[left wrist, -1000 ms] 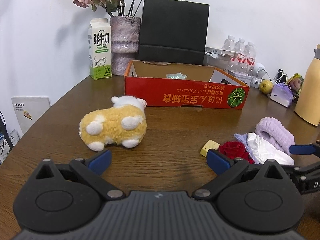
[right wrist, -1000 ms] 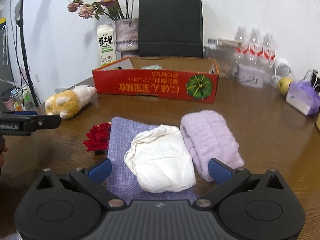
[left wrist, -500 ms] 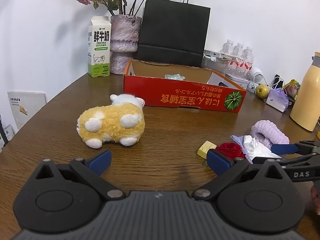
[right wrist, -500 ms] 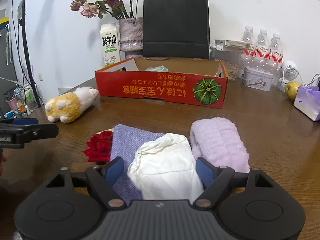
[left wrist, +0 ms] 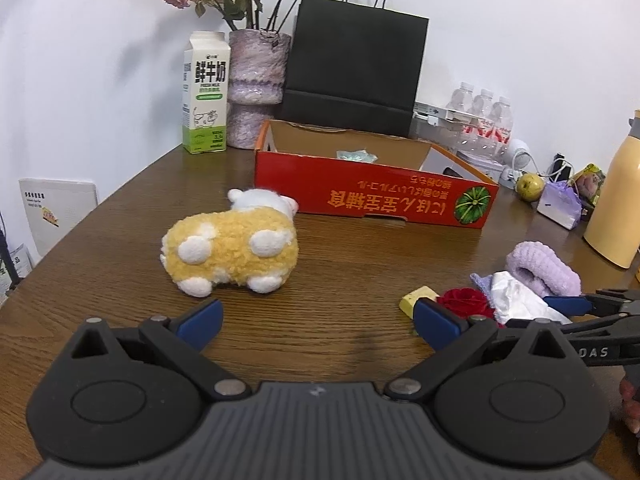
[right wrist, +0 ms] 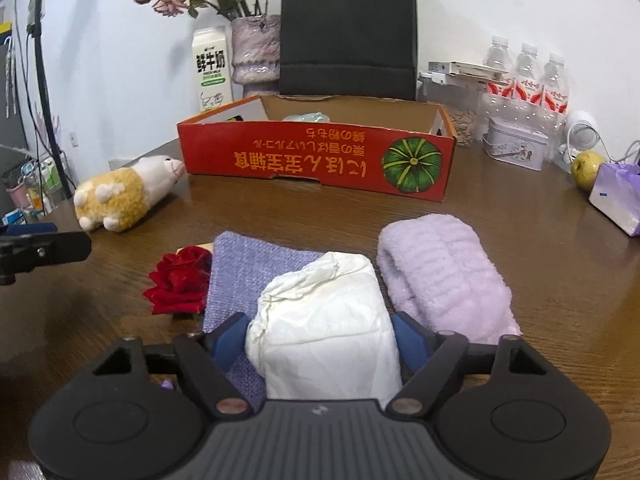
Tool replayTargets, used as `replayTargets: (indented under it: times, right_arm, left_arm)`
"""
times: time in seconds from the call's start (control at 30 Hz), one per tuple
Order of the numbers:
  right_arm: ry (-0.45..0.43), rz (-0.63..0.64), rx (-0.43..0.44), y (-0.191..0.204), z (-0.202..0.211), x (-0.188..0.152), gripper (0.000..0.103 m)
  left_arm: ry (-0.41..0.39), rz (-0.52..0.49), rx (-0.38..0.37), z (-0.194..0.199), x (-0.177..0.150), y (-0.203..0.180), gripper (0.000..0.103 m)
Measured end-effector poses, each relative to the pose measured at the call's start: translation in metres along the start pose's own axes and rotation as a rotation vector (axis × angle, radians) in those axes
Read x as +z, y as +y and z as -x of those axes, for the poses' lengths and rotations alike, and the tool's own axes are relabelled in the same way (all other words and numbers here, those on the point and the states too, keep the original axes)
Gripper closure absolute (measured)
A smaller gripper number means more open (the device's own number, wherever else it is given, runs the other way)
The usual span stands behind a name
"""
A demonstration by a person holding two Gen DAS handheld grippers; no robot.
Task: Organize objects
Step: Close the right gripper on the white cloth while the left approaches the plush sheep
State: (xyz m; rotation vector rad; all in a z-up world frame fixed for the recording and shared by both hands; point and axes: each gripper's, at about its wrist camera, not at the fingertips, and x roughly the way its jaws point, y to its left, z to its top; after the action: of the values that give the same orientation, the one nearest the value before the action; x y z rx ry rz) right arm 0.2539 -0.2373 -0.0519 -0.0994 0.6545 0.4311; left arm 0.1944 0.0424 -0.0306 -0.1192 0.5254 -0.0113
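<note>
Brown wooden table (left wrist: 344, 248) carried everything. Red cardboard box (right wrist: 316, 156) stood well ahead of both tongs, open at the top, with a pale bluish item inside, too small to identify. Black paper bag (right wrist: 347, 28) stood behind the box against the wall, and a vase of dried roses (left wrist: 258, 92) and a milk carton (left wrist: 206, 94) stood left of the bag.

Yellow-and-white plush toy (left wrist: 232, 254) lay on its side just ahead of the left tongs (left wrist: 318, 322), a little left of their centre line. Left tongs stood wide, blue pads apart over bare tabletop, nothing between them.

Folded lilac towel (right wrist: 442, 272) lay just right of the right tongs (right wrist: 320, 342). Purple woven cloth (right wrist: 248, 276) lay flat under and left of them.

White crumpled packet (right wrist: 324, 320) sat on the purple cloth, directly between the right tongs' blue pads. Their jaws were closing on it, both pads already against its sides. A hand (left wrist: 630, 400) showed at the edge of the left view, behind the right tongs.

Red fabric rose (right wrist: 180, 280) lay left of the cloth, touching its edge. Small yellow block (left wrist: 416, 298) rested just beyond the left tongs' right pad, beside the rose.
</note>
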Motion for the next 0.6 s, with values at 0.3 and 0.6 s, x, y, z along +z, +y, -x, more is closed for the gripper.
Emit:
replayTargets:
  times: [0.3, 0.6]
  right_arm:
    - [-0.016, 0.003, -0.009, 0.001, 0.003, -0.001, 0.043]
    - [-0.014, -0.001, -0.005, -0.001, 0.003, 0.0, 0.043]
  left_arm:
    - [0.037, -0.04, 0.114, -0.026, 0.031, 0.013, 0.0]
    - [0.035, -0.034, 0.178, -0.064, 0.046, 0.032, 0.0]
